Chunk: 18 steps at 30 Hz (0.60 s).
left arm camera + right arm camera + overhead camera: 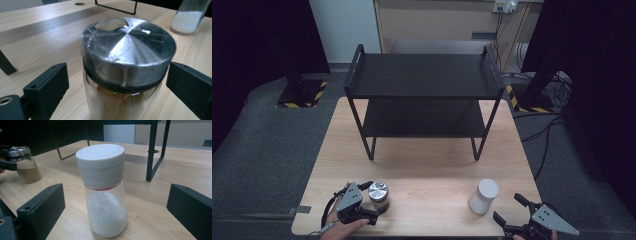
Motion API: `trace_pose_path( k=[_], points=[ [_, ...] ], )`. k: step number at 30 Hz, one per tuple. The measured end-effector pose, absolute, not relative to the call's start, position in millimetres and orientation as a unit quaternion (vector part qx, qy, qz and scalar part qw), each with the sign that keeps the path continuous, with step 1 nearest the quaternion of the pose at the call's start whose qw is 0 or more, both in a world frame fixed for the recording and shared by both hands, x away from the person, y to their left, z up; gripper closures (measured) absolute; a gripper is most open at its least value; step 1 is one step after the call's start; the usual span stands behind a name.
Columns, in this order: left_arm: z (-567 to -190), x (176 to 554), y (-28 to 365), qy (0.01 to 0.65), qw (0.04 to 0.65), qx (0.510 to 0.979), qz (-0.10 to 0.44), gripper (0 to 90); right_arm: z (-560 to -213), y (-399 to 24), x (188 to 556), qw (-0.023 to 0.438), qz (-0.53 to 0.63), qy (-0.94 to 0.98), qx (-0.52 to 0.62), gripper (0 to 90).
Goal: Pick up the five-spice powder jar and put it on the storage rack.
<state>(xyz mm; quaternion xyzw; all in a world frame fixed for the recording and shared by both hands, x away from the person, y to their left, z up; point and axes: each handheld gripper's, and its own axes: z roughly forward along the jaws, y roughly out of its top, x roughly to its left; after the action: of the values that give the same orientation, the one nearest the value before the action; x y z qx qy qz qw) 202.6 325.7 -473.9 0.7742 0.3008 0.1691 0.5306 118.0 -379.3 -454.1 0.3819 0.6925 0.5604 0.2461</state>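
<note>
Two jars, two hand-held grippers, one each. Our left hand-held gripper (379, 199) straddles the steel-lidded jar (126, 62) of brown powder; jaws stand spread on both sides of the lid with gaps showing, so no grip yet, pads not pressing. That jar sits upright on the table (422, 170) near the front left edge. Our right hand-held gripper (507, 210) is open too, lined up on the white-capped jar (105, 192) of white grains, which stands upright at front right, just ahead of the jaws and not yet between them. We'd judge both jars are staged at the front so each hand takes its own without crossing. The black two-tier rack (424, 95) stands toward the back of the table, both shelves bare, so plenty of room up there. Wide free strip of table between jars and rack legs. Watch points: both jars are close to the front edge, and the rack's end rails and thin legs limit side entry; going in from the front looks cleanest.
</note>
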Motion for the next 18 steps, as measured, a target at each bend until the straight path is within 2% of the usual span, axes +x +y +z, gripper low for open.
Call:
trace_pose_path(
  k=[12, 15, 18],
  points=[
    [-474.2, 206.7, 321.7, 0.305, 0.524, 0.778, 0.166, 8.6, -454.2, -379.5, 118.1, 0.246, 0.560, 0.693, 0.381, 2.3],
    [-474.5, 206.5, 321.4, 0.308, 0.520, 0.779, 0.168, 12.5, -454.1, -380.0, 117.9, 0.247, 0.560, 0.692, 0.382, 2.4],
    [-476.4, 206.9, 323.6, 0.309, 0.522, 0.778, 0.163, 20.5, -453.9, -380.3, 117.7, 0.246, 0.560, 0.692, 0.383, 2.4]
  ],
)
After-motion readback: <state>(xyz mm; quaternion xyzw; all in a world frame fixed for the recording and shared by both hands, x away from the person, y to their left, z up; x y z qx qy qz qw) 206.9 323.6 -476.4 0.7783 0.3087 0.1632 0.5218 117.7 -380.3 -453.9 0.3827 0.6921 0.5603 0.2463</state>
